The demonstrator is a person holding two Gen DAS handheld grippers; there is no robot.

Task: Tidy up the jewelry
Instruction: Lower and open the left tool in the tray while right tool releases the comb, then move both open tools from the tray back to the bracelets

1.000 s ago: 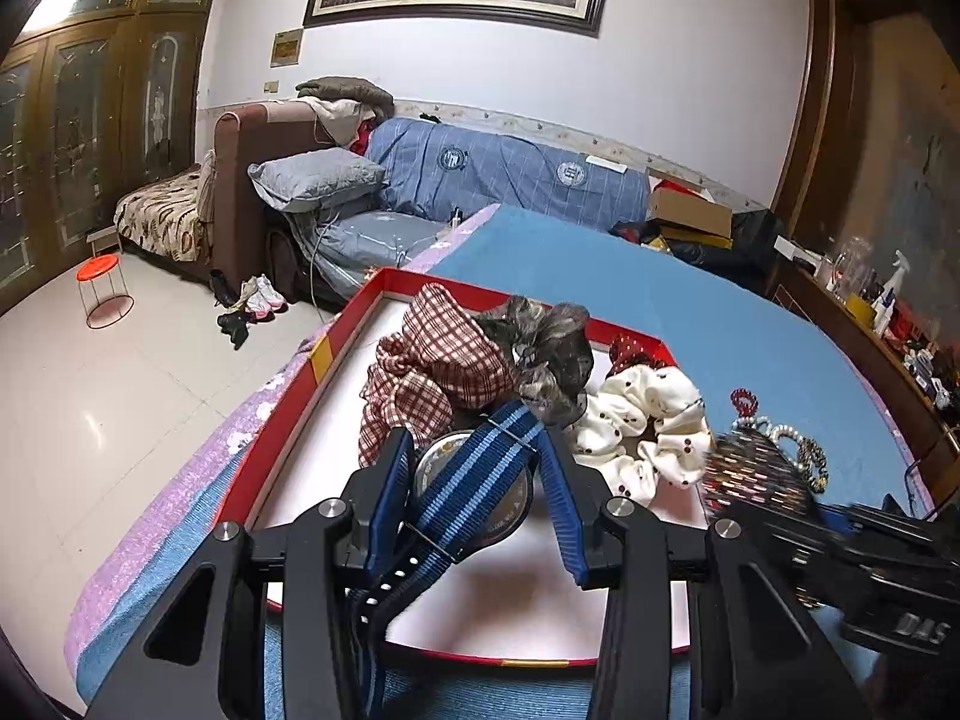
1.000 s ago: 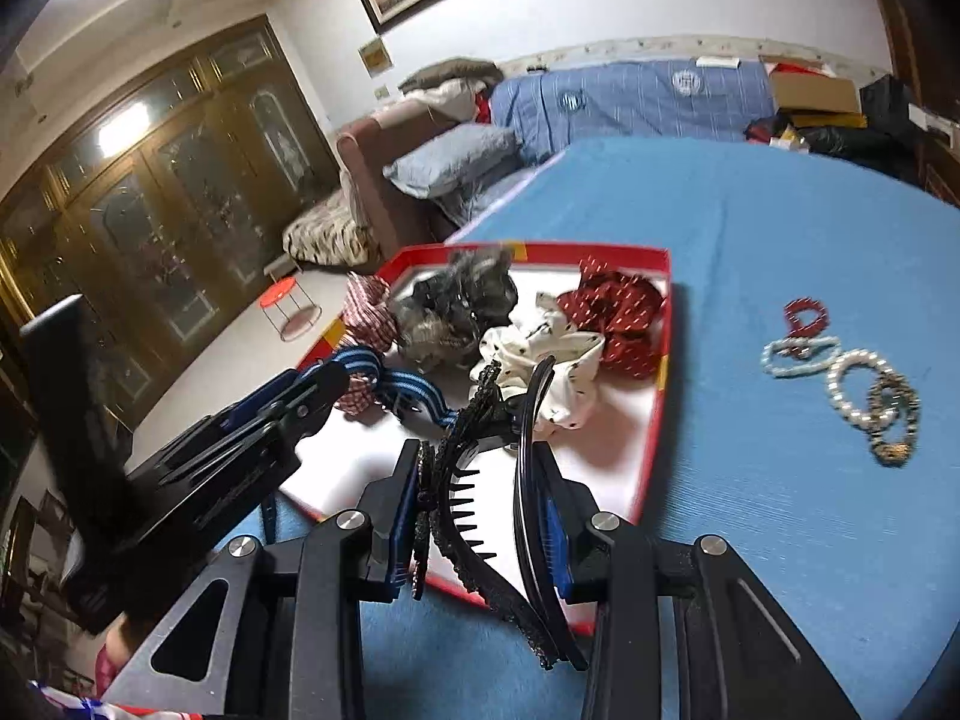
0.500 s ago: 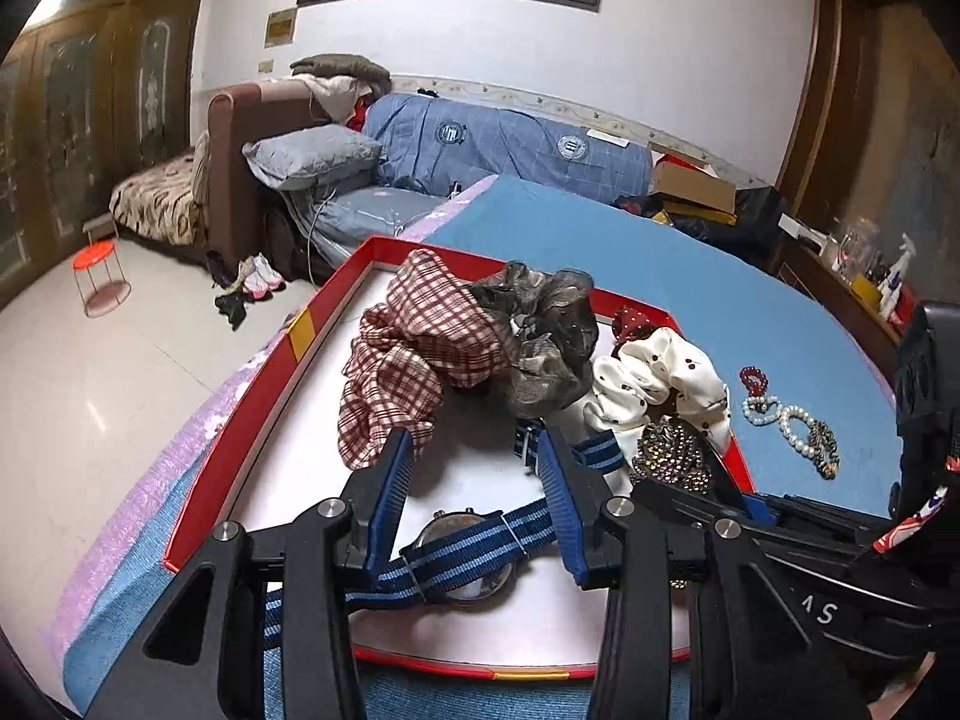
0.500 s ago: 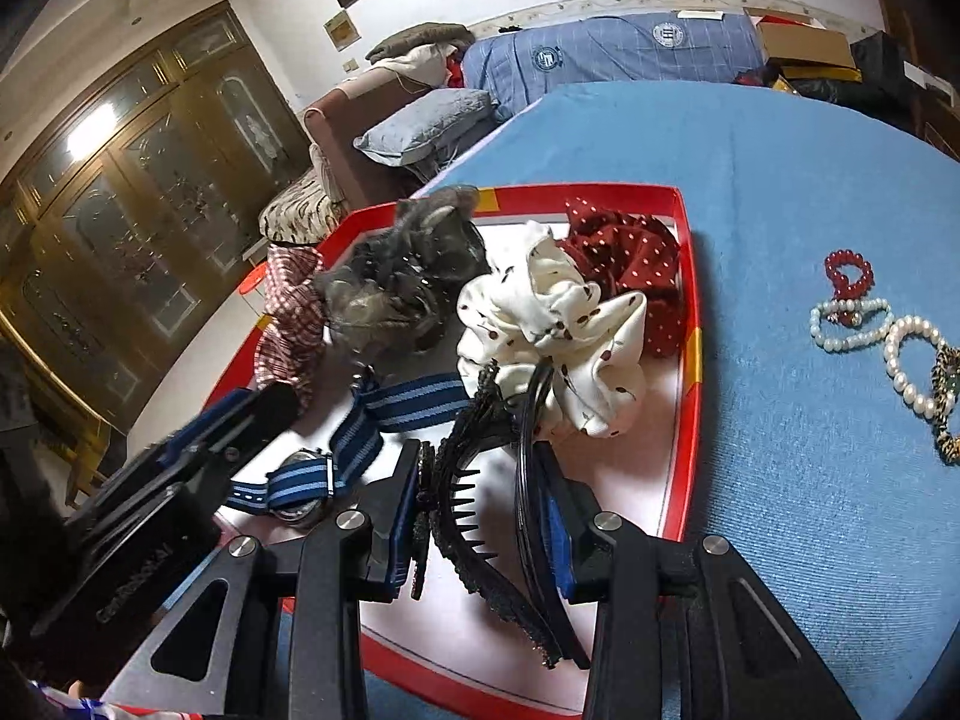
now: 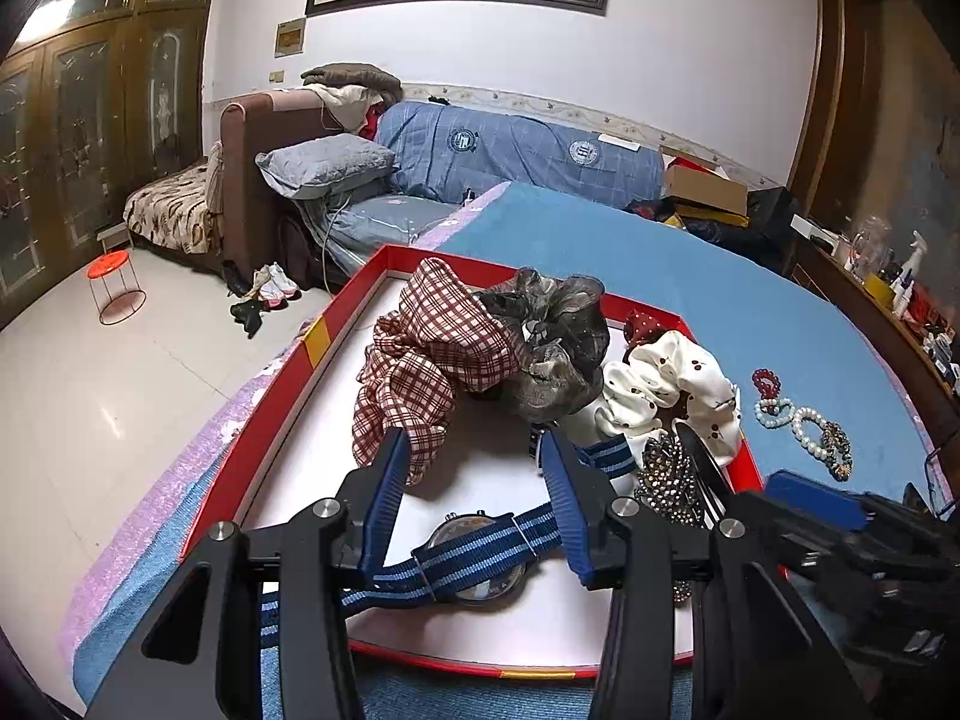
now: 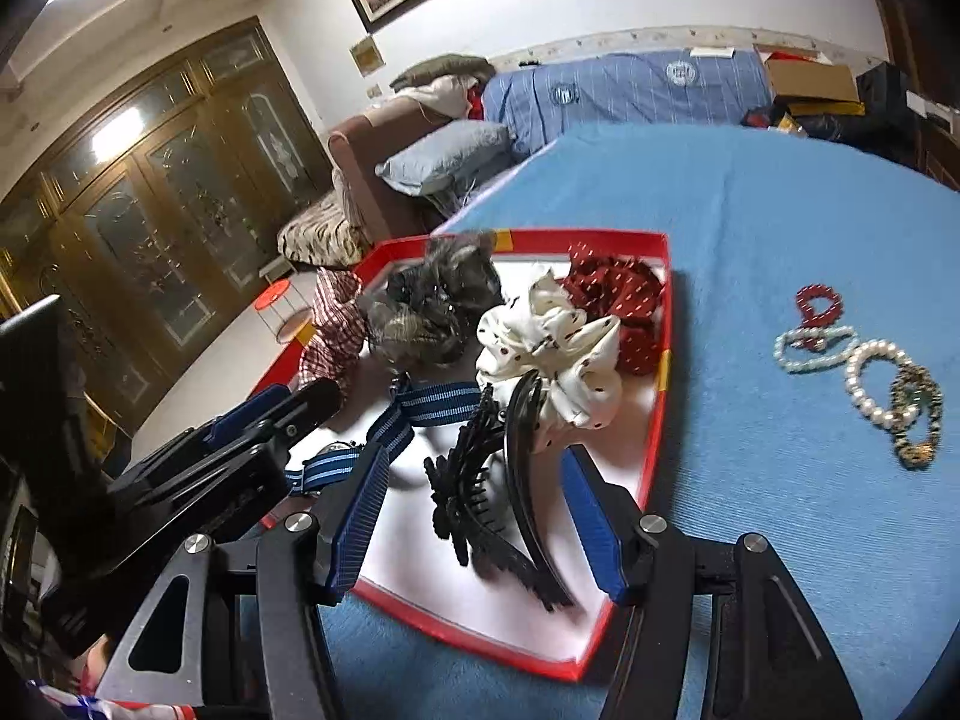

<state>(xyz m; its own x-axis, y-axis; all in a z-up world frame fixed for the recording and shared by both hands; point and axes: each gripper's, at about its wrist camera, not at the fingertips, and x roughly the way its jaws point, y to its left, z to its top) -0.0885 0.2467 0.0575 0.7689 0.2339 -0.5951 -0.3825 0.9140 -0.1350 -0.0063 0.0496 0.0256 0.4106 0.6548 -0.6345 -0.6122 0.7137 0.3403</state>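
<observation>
Red tray [image 6: 659,414] holds the black hair clip [image 6: 480,492], which lies loose between your right gripper [image 6: 474,516] as its jaws open. Your left gripper [image 5: 474,498], jaws opening, straddles the striped-strap watch [image 5: 474,558] without pinching it.

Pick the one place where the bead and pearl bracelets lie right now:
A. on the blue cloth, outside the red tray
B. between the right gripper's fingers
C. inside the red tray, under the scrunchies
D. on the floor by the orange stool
A: the bracelets lie in a loose cluster on the blue cloth, clear of the red tray, whose wall stands between them and the scrunchies.
</observation>
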